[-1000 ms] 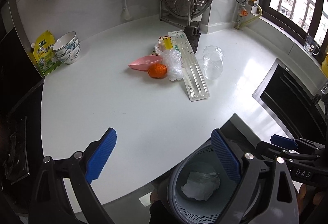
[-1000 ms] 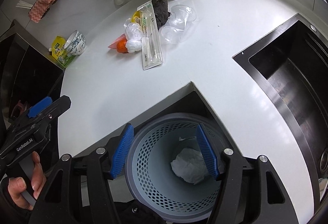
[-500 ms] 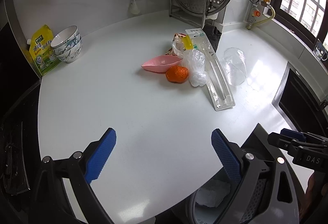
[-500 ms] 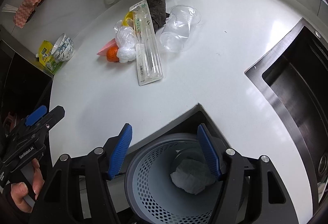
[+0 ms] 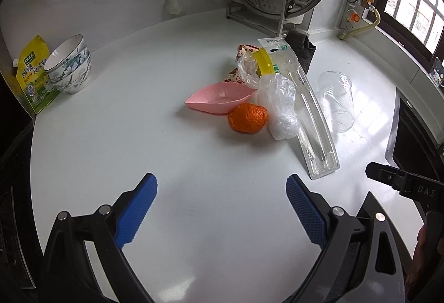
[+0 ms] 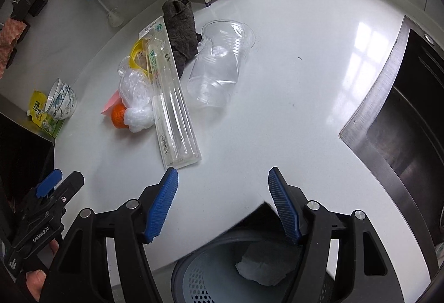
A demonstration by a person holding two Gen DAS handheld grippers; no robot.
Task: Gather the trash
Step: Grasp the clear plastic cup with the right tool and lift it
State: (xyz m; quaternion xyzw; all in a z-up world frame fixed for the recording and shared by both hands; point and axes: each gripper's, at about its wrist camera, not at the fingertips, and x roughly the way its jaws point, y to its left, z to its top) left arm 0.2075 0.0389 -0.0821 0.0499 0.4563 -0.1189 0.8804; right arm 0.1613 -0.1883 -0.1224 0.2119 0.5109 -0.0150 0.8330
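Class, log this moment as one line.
left gripper: open, empty | right gripper: open, empty | trash pile: on counter | bin: holds wad

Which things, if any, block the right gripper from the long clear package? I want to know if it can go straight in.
Nothing visible does. In the right wrist view only bare white counter lies between the open, empty right gripper and the near end of the long clear package. The crumpled bag and clear cup flank it.
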